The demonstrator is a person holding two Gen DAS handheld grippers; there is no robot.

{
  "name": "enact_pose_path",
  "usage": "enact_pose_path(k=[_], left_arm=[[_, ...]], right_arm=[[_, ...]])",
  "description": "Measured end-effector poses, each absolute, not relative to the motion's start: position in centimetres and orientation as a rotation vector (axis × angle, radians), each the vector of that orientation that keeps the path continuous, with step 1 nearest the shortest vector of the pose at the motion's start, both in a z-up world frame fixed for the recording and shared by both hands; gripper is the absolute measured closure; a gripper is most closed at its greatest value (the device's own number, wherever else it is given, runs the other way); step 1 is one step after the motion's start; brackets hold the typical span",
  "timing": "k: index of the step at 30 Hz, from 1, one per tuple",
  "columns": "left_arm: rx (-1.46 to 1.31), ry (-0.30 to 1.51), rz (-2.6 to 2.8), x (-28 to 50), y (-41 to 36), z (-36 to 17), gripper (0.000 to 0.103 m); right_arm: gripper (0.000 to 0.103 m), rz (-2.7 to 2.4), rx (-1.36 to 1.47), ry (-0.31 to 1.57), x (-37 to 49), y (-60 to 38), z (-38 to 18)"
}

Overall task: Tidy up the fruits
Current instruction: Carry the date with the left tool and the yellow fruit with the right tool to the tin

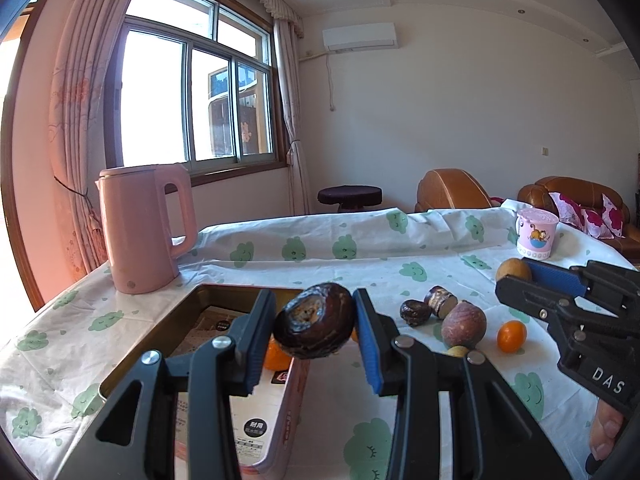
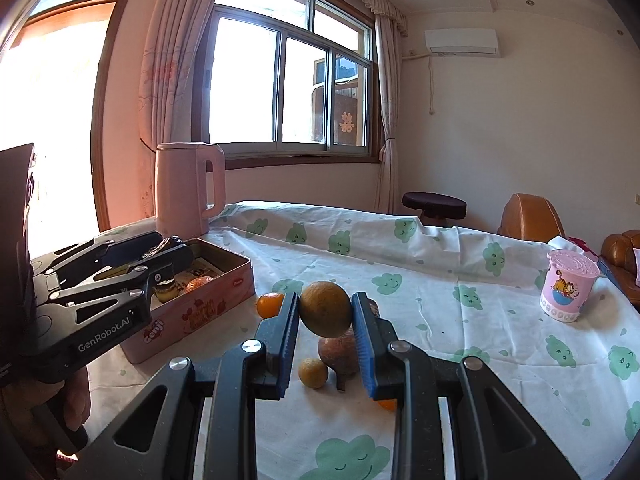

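Left wrist view: the left gripper (image 1: 314,322) fills the lower centre of the frame, its jaws narrowed onto a dark fruit (image 1: 314,320) with a pale, pitted end, both blue pads pressed to its sides. The fruit hangs above the near right corner of an open pink tin (image 1: 286,408) at lower left. Inside the tin lie a printed paper sheet and an orange (image 1: 276,358), partly hidden by the gripper. A pink kettle (image 1: 144,228) stands at centre left on the cloud-print cloth (image 1: 240,252). Right of centre on the cloth sit two small dark fruits (image 1: 416,312), a purple fruit (image 1: 464,326) and a small orange (image 1: 511,336). The right gripper (image 1: 516,276) enters from the right edge with a yellow-brown fruit (image 1: 509,270) at its tips. A lidded pink cup (image 1: 536,234) stands at upper right.

Right wrist view: the right gripper (image 2: 325,314) at lower centre is clamped tight on the yellow-brown fruit (image 2: 325,308), held clear of the cloth (image 2: 440,280). Below it lie a reddish fruit (image 2: 340,354), a small yellow fruit (image 2: 313,373) and an orange (image 2: 269,305). At centre left the tin (image 2: 192,316) holds an orange fruit (image 2: 200,283) and a dark fruit with a pale band (image 2: 166,290); the left gripper (image 2: 158,250) hangs over it. The cup (image 2: 568,286) stands at right.
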State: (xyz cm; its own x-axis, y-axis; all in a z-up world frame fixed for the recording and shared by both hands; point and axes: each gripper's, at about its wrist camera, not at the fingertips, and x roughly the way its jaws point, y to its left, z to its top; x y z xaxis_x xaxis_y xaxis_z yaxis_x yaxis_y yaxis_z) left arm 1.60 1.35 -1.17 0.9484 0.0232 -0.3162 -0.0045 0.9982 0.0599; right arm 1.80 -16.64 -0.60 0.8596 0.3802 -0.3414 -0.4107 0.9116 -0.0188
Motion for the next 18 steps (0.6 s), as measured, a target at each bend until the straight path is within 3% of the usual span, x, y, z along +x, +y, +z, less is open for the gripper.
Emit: enact_pose_path(k=[18], left_arm=[[0.010, 0.434, 0.190, 3.9, 11.3, -2.1, 0.062]], right_arm=[[0.074, 0.600, -0.185, 0.363, 4.7, -6.7, 1.1]])
